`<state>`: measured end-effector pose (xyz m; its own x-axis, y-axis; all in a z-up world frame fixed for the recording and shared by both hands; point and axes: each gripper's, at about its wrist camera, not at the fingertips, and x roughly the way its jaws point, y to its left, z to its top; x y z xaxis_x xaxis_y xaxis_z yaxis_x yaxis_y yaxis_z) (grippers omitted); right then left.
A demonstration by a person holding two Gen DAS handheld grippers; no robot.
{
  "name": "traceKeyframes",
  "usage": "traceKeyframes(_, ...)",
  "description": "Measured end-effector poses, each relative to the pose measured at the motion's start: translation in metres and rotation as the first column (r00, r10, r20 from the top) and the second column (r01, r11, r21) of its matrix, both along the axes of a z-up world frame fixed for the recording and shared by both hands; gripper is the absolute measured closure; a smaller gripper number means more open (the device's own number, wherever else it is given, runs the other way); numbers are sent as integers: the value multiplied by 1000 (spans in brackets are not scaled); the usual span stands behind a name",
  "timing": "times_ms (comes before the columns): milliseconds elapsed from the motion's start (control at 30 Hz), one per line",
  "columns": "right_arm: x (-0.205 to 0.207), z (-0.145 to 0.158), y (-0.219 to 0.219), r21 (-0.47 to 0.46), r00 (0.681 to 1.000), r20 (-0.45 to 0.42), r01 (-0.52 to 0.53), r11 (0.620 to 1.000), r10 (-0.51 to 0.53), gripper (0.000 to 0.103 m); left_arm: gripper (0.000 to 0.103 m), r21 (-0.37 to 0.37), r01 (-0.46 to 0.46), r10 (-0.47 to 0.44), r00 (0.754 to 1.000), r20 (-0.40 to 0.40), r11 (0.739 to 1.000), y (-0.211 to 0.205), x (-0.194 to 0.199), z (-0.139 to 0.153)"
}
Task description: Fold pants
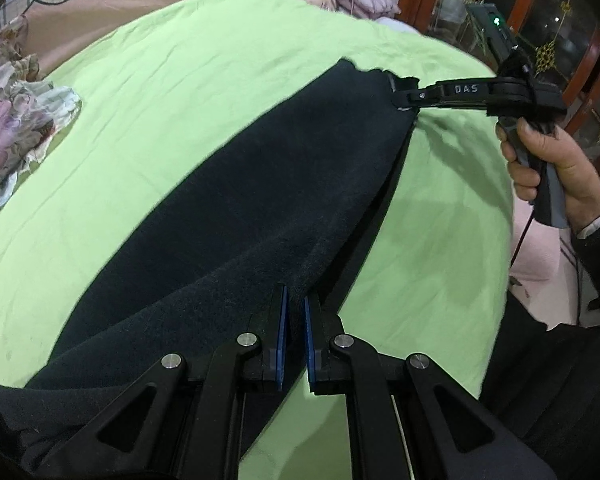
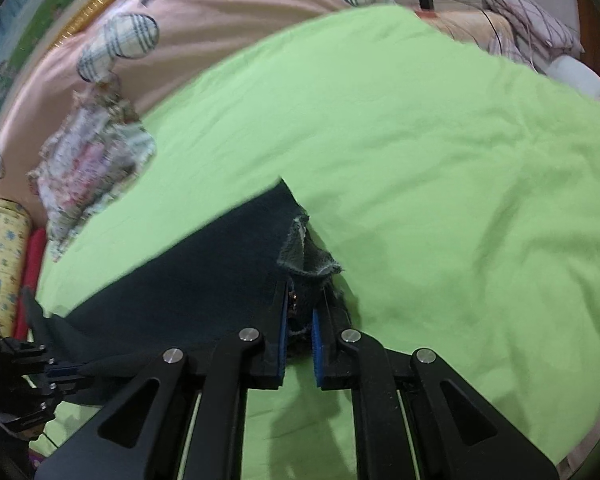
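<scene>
Both sets of fingers are pinched nearly closed on the dark pants (image 1: 228, 208): your left gripper (image 1: 296, 340) clamps the long edge close to you, and your right gripper (image 2: 300, 330) bites a bunched corner with a pale frayed hem. In the left view, your right hand (image 1: 556, 160) holds its tool out at the far end of the cloth.

Keep both grips firm and the edge between them taut while you carry it over, so the fold appears to land straight. Lower both ends together and, I judge, let go only once the cloth rests flat on the green bedsheet (image 1: 180, 80).

You have the pants stretched as a long, dark, fuzzy-looking band across the bed, one layer lifted above another along the near edge. They seem thick and soft, and will likely sag between the grips.
</scene>
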<state>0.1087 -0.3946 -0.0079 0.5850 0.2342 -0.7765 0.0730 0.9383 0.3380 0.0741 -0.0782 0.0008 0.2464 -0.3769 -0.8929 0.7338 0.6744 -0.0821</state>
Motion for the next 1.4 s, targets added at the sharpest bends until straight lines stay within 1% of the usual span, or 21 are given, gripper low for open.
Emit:
traceKeyframes(100, -5, -3, -2, 6, 1000, 5, 3, 1000, -3, 83, 93, -15, -36, 35, 999, -36, 999, 5, 5, -9)
traceKeyframes(133, -7, -1, -4, 8, 1000, 12, 9, 1000, -10, 74, 93, -33, -55, 53, 997, -49, 998, 9, 6, -11)
traceKeyframes(167, -10, 3, -6, -1, 999, 23, 30, 1000, -30, 63, 93, -49, -70, 67, 996, -58, 996, 12, 7, -11)
traceKeyframes(233, -18, 14, -14, 9, 996, 65, 63, 998, -63, 54, 90, -85, -105, 99, 993, -70, 991, 19, 8, -8)
traceKeyframes(267, -21, 19, -17, 20, 994, 82, 69, 997, -70, 54, 88, -103, -120, 113, 991, -73, 987, 22, 7, -6)
traceKeyframes(367, -31, 39, -24, 51, 986, 145, 76, 996, -83, 51, 66, -162, -177, 165, 983, -82, 971, 35, 4, 1)
traceKeyframes(400, -34, 46, -23, 58, 984, 166, 62, 996, -71, 50, 57, -177, -195, 183, 979, -85, 965, 39, 2, 2)
traceKeyframes(433, -35, 50, -20, 60, 982, 179, 47, 997, -57, 47, 53, -200, -222, 208, 974, -91, 954, 46, 0, 4)
traceKeyframes(633, -34, 57, 21, 88, 978, 198, -77, 993, 58, 45, 53, -274, -351, 329, 936, -125, 895, 77, -14, 14)
traceKeyframes(700, -32, 56, 36, 98, 975, 197, -122, 988, 101, 45, 52, -292, -408, 385, 913, -135, 865, 99, -19, 19)
traceKeyframes(733, -31, 55, 44, 105, 973, 194, -147, 984, 125, 45, 51, -294, -426, 405, 905, -134, 856, 103, -20, 20)
traceKeyframes(767, -31, 54, 54, 105, 970, 191, -171, 980, 149, 45, 50, -299, -461, 443, 887, -129, 836, 114, -21, 22)
traceKeyframes(833, -30, 53, 68, 106, 964, 188, -208, 972, 186, 45, 48, -296, -502, 490, 863, -122, 812, 128, -23, 26)
traceKeyframes(867, -32, 51, 72, 108, 962, 186, -222, 969, 199, 45, 47, -289, -539, 532, 840, -109, 791, 140, -24, 29)
traceKeyframes(933, -31, 49, 86, 114, 955, 176, -261, 959, 239, 45, 41, -288, -574, 573, 814, -98, 766, 155, -23, 33)
traceKeyframes(967, -31, 48, 92, 113, 951, 172, -279, 954, 258, 45, 41, -293, -595, 595, 798, -100, 749, 165, -22, 36)
traceKeyframes(1000, -30, 47, 101, 110, 944, 165, -307, 946, 287, 45, 41, -300, -620, 621, 777, -104, 725, 178, -20, 39)
traceKeyframes(1033, -31, 46, 108, 109, 937, 161, -330, 938, 310, 45, 40, -302, -631, 633, 767, -107, 714, 186, -19, 40)
traceKeyframes(1133, -31, 45, 128, 110, 914, 154, -393, 913, 375, 44, 39, -301, -686, 691, 714, -107, 662, 216, -11, 45)
traceKeyframes(1333, -27, 49, 167, 103, 865, 158, -494, 864, 476, 40, 37, -305, -751, 764, 637, -103, 585, 267, -4, 56)
traceKeyframes(1400, -25, 50, 181, 98, 849, 156, -521, 848, 504, 40, 36, -309, -765, 781, 617, -101, 564, 285, -2, 58)
